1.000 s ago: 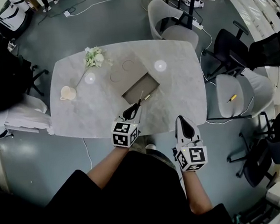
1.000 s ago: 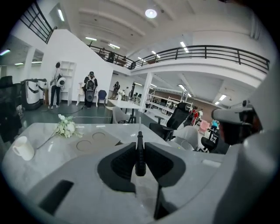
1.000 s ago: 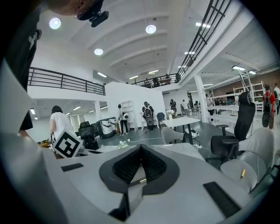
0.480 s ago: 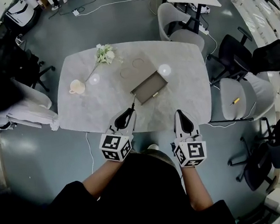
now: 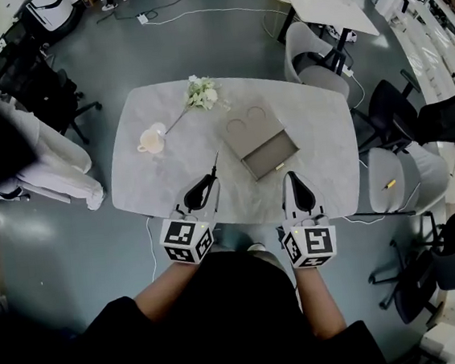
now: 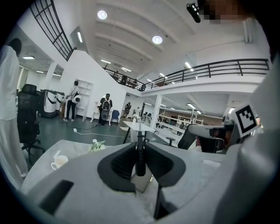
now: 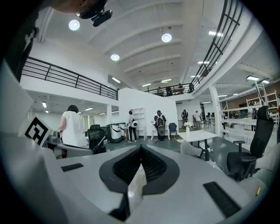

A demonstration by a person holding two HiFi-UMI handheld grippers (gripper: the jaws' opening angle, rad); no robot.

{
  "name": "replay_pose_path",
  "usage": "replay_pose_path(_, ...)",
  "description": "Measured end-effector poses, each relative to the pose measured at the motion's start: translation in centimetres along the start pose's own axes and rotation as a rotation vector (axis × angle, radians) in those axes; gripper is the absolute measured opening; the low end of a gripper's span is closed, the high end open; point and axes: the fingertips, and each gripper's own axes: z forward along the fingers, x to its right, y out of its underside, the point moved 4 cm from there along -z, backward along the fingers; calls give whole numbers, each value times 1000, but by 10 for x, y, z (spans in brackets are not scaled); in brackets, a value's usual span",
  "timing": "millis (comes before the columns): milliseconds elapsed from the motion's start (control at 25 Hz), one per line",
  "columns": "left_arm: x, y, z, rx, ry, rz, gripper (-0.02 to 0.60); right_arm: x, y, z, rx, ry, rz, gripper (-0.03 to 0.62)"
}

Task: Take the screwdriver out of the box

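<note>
A black-handled screwdriver (image 5: 210,176) is clamped in my left gripper (image 5: 208,182), its thin shaft pointing away from me over the table's near edge. In the left gripper view the handle (image 6: 140,154) stands upright between the jaws of the left gripper (image 6: 140,146), which is shut on it. The open grey box (image 5: 268,153) lies on the marble table (image 5: 163,184), to the right of and beyond the screwdriver, apart from it. My right gripper (image 5: 295,176) hovers at the near edge, just in front of the box. Its jaws meet with nothing between them, as the right gripper (image 7: 140,147) shows in its own view.
A cream cup (image 5: 151,140) and a sprig of white flowers (image 5: 203,95) sit on the table's far left part. Grey and black chairs (image 5: 388,168) stand along the right side, one with a small yellow item (image 5: 389,184) on its seat. People stand in the hall beyond.
Both grippers have drawn back toward me to the table's near edge. The screwdriver came with the left gripper, away from the box. The view has swung, so the table sits differently.
</note>
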Motion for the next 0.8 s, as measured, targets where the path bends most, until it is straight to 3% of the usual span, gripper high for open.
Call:
replay_pose_path(360,-48,-22,-17,45,20,7,71,-36,-3,18,-12,57,-29,3)
replay_pose_path(800,-75,-27,-12,38,92,0,71,-68,-5,28,-24,96,-51,3)
